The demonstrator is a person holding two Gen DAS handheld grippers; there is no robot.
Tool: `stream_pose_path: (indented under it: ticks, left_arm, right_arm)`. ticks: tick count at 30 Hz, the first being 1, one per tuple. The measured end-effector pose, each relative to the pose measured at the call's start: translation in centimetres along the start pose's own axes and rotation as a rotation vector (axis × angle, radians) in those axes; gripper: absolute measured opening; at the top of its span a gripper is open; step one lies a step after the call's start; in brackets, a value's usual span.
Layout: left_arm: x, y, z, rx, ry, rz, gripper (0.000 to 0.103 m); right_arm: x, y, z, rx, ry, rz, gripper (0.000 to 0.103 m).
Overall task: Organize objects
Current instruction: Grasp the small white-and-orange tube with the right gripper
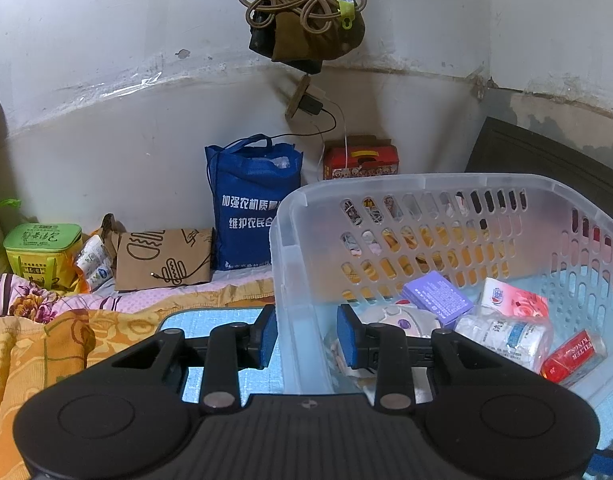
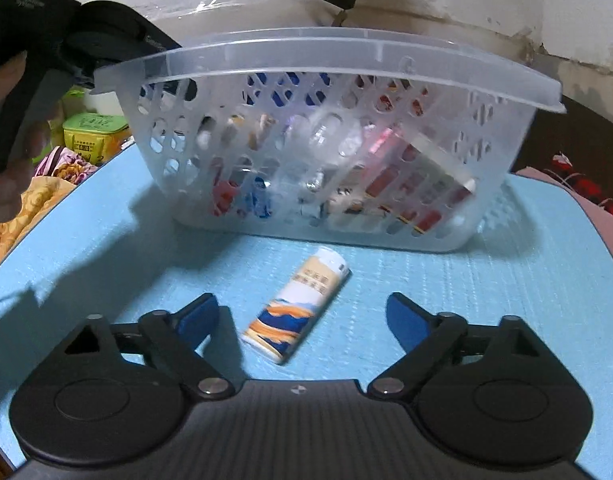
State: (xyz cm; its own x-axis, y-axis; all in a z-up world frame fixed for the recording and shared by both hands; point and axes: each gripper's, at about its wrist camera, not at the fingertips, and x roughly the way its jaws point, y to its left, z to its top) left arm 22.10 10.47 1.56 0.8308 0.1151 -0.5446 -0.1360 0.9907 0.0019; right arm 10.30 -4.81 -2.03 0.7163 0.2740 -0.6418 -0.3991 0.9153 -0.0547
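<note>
A clear plastic basket (image 1: 426,184) stands on the blue mat (image 2: 506,300). Inside it lie a purple box (image 1: 436,298), a pink-and-white packet (image 1: 514,300), a white wrapped roll (image 1: 502,336) and a red cigarette pack (image 1: 574,356). My left gripper (image 1: 306,320) straddles the basket's near left corner wall, one pad outside and one inside, shut on it. The right wrist view shows that gripper (image 2: 86,60) at the basket's (image 2: 346,52) corner, in a hand. A small white, orange and blue bottle (image 2: 294,312) lies on the mat in front of the basket. My right gripper (image 2: 302,304) stands open around it, pads apart from it.
Against the wall stand a blue tote bag (image 1: 250,208), a red box (image 1: 360,162), a brown paper bag (image 1: 162,260) and a green tin (image 1: 42,252). An orange floral blanket (image 1: 34,352) lies left of the mat. A dark board (image 1: 546,160) leans at right. Coiled cords (image 1: 298,0) hang above.
</note>
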Motion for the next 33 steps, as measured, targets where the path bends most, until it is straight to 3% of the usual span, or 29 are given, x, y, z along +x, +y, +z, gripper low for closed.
stream_pose_path:
  ticks: [3, 5, 11, 25, 33]
  left_arm:
    - [0.0, 0.0, -0.1, 0.0, 0.001, -0.002, 0.037]
    - [0.0, 0.1, -0.1, 0.0, 0.001, -0.003, 0.037]
    - [0.0, 0.2, -0.1, 0.0, -0.001, -0.006, 0.037]
    - [-0.2, 0.2, -0.1, -0.007, -0.003, -0.002, 0.037]
    - [-0.1, 0.2, 0.0, -0.009, -0.004, -0.002, 0.037]
  right_arm:
    - [0.1, 0.1, 0.1, -0.004, -0.006, 0.004, 0.083]
    - [-0.1, 0.1, 0.0, -0.01, -0.018, 0.002, 0.066]
    - [-0.9, -0.8, -0.4, -0.01, -0.022, 0.018, 0.036]
    - [-1.5, -0.5, -1.2, -0.052, -0.071, 0.001, 0.028]
    - [-4.0, -1.6, -2.0, -0.012, -0.107, 0.054, 0.027]
